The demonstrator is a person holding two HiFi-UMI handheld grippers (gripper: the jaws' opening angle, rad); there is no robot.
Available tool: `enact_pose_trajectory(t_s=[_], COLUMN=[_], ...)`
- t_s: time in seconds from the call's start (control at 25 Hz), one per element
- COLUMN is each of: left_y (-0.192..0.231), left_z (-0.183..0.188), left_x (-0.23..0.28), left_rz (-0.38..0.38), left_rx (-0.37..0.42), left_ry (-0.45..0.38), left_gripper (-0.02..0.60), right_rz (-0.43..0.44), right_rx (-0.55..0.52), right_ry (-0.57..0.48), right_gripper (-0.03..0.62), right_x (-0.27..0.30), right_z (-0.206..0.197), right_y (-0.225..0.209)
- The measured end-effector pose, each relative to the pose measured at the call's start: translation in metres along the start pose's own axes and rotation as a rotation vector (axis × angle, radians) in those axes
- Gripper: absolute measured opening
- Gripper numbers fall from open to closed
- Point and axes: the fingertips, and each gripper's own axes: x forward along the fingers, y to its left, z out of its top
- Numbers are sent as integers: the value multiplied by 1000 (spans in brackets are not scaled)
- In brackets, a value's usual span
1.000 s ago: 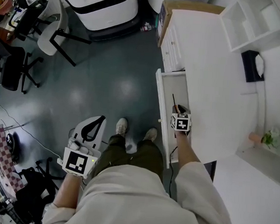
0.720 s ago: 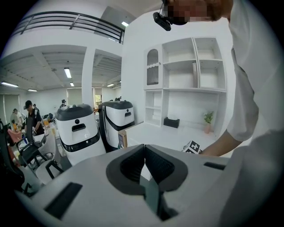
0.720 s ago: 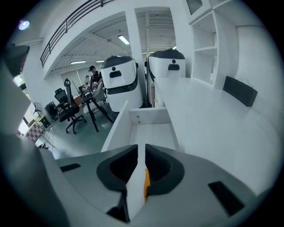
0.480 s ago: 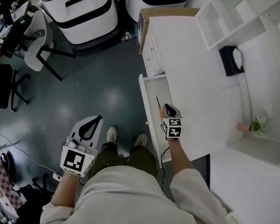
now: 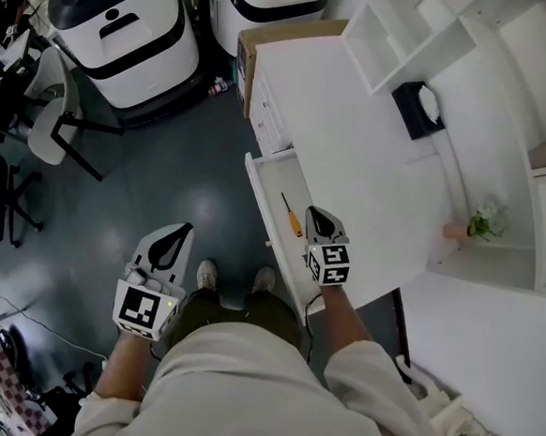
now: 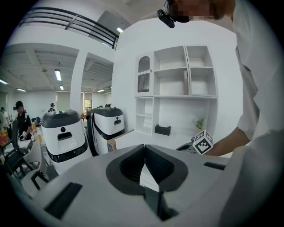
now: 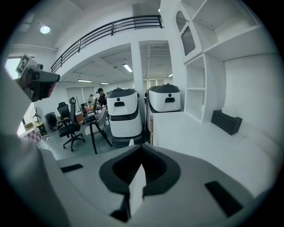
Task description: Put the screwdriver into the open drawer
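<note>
I read the left gripper (image 5: pixel 180 233) over the floor, jaws together, empty. The right gripper (image 5: pixel 316 218) hangs at the surface (image 5: pixel 356 125) edge, jaws together, empty. Just beside it, the screwdriver (image 5: pixel 292 217) lies inside the open drawer (image 5: pixel 274 177).

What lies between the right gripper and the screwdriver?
In the head view, only a bare white strip of the drawer shows between the right gripper and the screwdriver; no other thing lies there.

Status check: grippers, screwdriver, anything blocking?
Left gripper shut, empty. Right gripper shut, empty. Orange-handled screwdriver lying in open white drawer. Nothing blocking.
</note>
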Motion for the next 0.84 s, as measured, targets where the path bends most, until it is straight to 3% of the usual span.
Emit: enact_pose_trajectory(t_s=[0.84], left_y=[-18], left_z=[15], left_x=[20], left_rz=[-82], left_rx=[50], left_ry=[-50], left_gripper=[5], right_rz=[-40], right_rx=[-23], right_ry=[-284], right_gripper=[5], right_x=[-111], right_z=[96], right_y=[25])
